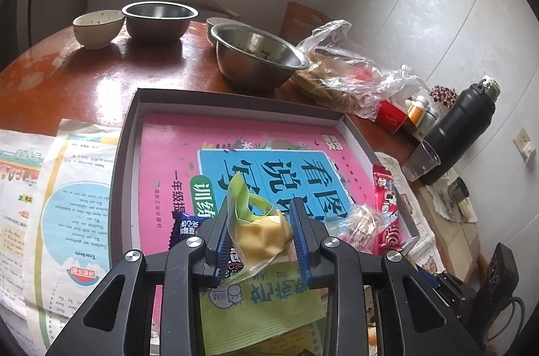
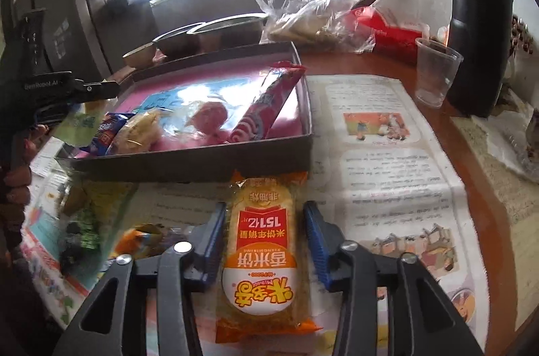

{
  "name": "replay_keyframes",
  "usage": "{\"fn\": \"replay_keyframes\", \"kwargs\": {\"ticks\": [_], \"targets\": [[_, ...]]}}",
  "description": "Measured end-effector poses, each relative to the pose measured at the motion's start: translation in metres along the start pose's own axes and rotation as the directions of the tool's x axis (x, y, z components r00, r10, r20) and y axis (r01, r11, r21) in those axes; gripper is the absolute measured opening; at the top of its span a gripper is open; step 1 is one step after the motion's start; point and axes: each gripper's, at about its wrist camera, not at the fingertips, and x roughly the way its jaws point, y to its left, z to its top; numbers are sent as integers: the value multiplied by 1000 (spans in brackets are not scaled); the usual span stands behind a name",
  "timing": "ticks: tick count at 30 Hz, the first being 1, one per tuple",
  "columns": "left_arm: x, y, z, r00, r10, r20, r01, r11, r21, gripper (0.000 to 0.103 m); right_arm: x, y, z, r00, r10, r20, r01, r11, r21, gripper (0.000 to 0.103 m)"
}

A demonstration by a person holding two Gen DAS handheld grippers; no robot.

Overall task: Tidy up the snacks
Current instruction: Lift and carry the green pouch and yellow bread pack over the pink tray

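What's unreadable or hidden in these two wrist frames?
- Left wrist view: the green packet is hidden in part by the left hand-held gripper and the yellow snack it clamps.
- Right wrist view: the green wrappers at left are too blurred to identify.
- Right wrist view: the steel bowls are half hidden by the box wall, contents unseen.
- Right wrist view: window glare washes out everything outside.

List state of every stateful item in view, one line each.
Left gripper: shut on clear-wrapped yellow snack, above the box.
Right gripper: open, astride orange rice-cracker packet, which lies flat on newspaper.
Shallow grey cardboard box: lidless, holding several snacks.
Long red snack packet: inside box, leaning on its wall.
Clear plastic cup: upright, looks empty.
Black flask: upright.
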Motion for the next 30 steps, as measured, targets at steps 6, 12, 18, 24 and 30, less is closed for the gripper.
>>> {"fn": "replay_keyframes", "kwargs": {"ticks": [6,12,18,24,30], "targets": [[4,5,2,1000,-2,7,3,1000,-12,33,-9,-3,7,999,35,34,-36,999,23,36],[6,9,2,1000,-5,6,5,1000,-18,33,-24,-3,17,997,35,70,-36,999,26,36],[9,6,2,1000,-9,1,9,1000,-7,33,-35,-5,37,990,53,133,-60,997,44,36],[11,4,1,1000,-13,-3,13,1000,3,33,-28,0,65,981,67,180,-75,997,34,36],[12,4,0,1000,-6,-5,6,1000,6,33,-17,2,88,975,78,209,-87,996,36,36]]}}
